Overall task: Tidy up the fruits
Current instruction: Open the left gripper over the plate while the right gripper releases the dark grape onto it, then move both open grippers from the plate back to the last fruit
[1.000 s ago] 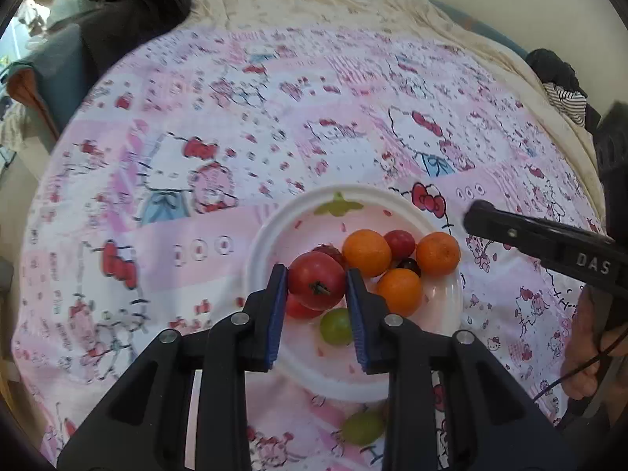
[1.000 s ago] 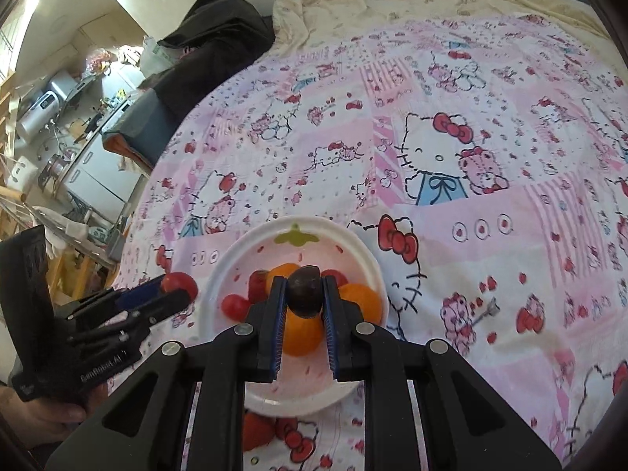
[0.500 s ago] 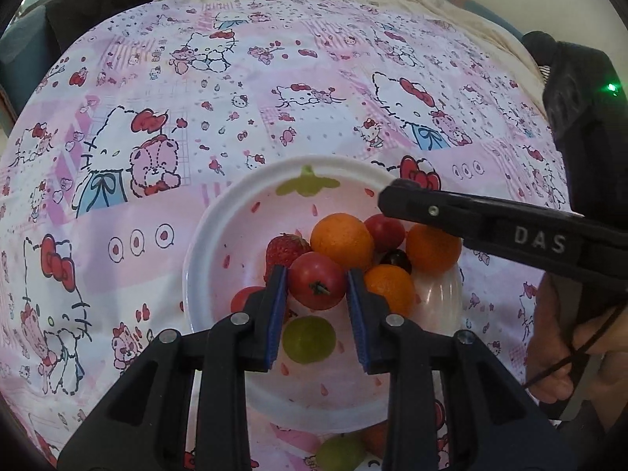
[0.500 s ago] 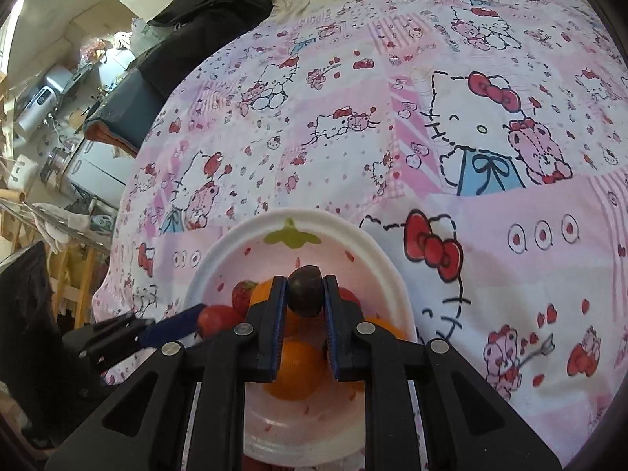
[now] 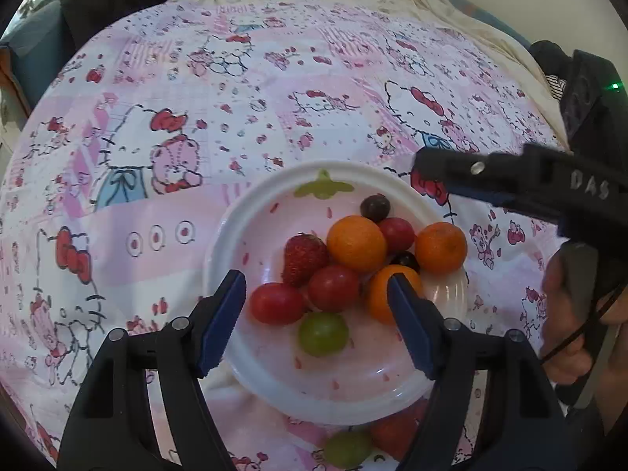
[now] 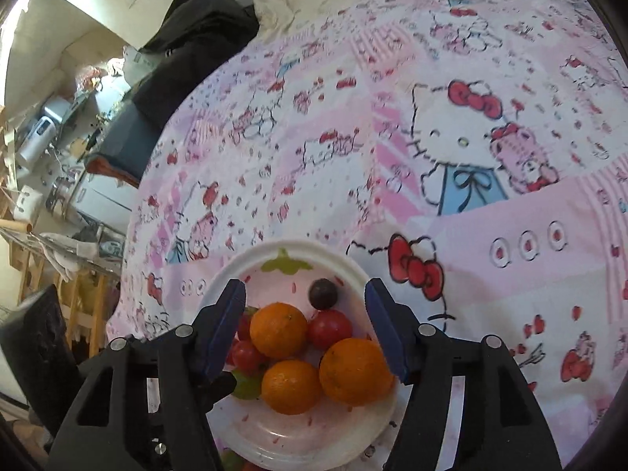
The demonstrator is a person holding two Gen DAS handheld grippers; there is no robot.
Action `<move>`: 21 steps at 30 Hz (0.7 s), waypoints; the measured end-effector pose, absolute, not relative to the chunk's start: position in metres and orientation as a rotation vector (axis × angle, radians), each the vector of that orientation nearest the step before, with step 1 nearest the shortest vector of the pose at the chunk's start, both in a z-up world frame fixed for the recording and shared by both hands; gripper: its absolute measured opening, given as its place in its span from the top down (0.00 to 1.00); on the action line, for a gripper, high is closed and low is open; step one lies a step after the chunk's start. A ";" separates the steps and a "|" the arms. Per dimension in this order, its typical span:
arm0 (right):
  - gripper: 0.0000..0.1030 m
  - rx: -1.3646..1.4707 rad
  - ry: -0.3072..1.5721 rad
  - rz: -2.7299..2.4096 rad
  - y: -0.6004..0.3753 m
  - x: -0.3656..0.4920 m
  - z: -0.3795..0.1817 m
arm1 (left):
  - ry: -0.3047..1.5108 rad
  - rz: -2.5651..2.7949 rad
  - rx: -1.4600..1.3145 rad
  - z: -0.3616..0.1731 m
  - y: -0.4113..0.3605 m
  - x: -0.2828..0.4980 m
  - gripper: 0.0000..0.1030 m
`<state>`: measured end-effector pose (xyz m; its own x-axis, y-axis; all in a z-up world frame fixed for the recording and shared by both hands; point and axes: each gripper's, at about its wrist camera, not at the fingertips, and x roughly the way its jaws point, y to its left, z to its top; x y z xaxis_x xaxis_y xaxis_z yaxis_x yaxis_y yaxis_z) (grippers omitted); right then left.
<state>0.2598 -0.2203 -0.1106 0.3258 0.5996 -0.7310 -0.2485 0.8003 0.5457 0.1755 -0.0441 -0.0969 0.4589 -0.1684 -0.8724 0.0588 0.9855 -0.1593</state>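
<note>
A white plate (image 5: 219,251) with a pink inside holds three oranges, red tomatoes, a strawberry (image 5: 304,257), a green grape (image 5: 322,333) and dark grapes. My left gripper (image 5: 314,276) hangs over the plate's near side, its jaws opening. A red tomato (image 5: 333,288) lies free on the plate between them. In the right wrist view my right gripper (image 6: 304,285) is over the plate (image 6: 294,245), its jaws also opening. A dark grape (image 6: 322,293) lies loose on the plate just beyond its fingertips. One right finger (image 5: 490,180) crosses the left wrist view.
The plate rests on a pink cartoon-cat sheet (image 5: 196,98). A green grape (image 5: 347,449) and a red fruit (image 5: 396,431) lie on the sheet below the plate. A person's hand (image 5: 569,314) is at the right. Black clothing (image 6: 196,47) and cluttered shelves (image 6: 47,157) flank the bed's left.
Both grippers have gone from shut to open. The red tomato has left the left jaws and the dark grape the right jaws. Both now lie on the plate.
</note>
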 end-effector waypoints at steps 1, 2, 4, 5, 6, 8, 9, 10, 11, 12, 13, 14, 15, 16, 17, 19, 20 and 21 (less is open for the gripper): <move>0.35 0.370 1.103 0.572 -0.221 0.260 -0.109 | 1.081 -0.132 -0.108 -0.096 -0.043 0.175 0.31; 0.35 0.370 1.095 0.572 -0.223 0.260 -0.105 | 1.079 -0.127 -0.108 -0.095 -0.041 0.174 0.31; 0.35 0.364 1.083 0.562 -0.227 0.259 -0.100 | 1.074 -0.120 -0.113 -0.093 -0.038 0.173 0.31; 0.35 0.368 1.078 0.558 -0.229 0.257 -0.098 | 1.069 -0.114 -0.115 -0.091 -0.037 0.173 0.31; 0.35 0.373 1.075 0.556 -0.230 0.255 -0.096 | 1.063 -0.107 -0.116 -0.089 -0.035 0.171 0.31; 0.35 0.372 1.067 0.550 -0.233 0.250 -0.091 | 1.049 -0.099 -0.121 -0.084 -0.032 0.169 0.31; 0.35 0.366 1.061 0.546 -0.234 0.247 -0.088 | 1.044 -0.095 -0.123 -0.081 -0.031 0.167 0.31; 0.35 0.356 1.056 0.542 -0.234 0.244 -0.085 | 1.036 -0.090 -0.125 -0.078 -0.029 0.165 0.31; 0.35 0.347 1.051 0.540 -0.234 0.239 -0.082 | 1.027 -0.084 -0.127 -0.075 -0.027 0.162 0.31; 0.35 0.343 1.048 0.538 -0.234 0.236 -0.079 | 1.021 -0.080 -0.130 -0.073 -0.026 0.159 0.31; 0.35 0.342 1.046 0.538 -0.234 0.233 -0.078 | 1.015 -0.077 -0.134 -0.071 -0.024 0.156 0.31; 0.35 0.338 1.043 0.538 -0.234 0.230 -0.075 | 1.012 -0.075 -0.138 -0.070 -0.023 0.153 0.31; 0.35 0.332 1.041 0.536 -0.235 0.227 -0.073 | 1.009 -0.072 -0.142 -0.067 -0.022 0.149 0.31; 0.35 0.325 1.036 0.534 -0.234 0.223 -0.070 | 1.007 -0.070 -0.144 -0.066 -0.021 0.146 0.31; 0.35 0.320 1.033 0.534 -0.234 0.220 -0.068 | 1.006 -0.069 -0.144 -0.064 -0.021 0.143 0.31; 0.35 0.312 1.029 0.530 -0.233 0.212 -0.065 | 0.999 -0.073 -0.140 -0.060 -0.020 0.136 0.31; 0.35 0.315 1.028 0.528 -0.234 0.208 -0.065 | 0.995 -0.076 -0.139 -0.057 -0.020 0.133 0.31; 0.35 0.319 1.028 0.526 -0.234 0.204 -0.064 | 0.992 -0.078 -0.138 -0.056 -0.020 0.130 0.31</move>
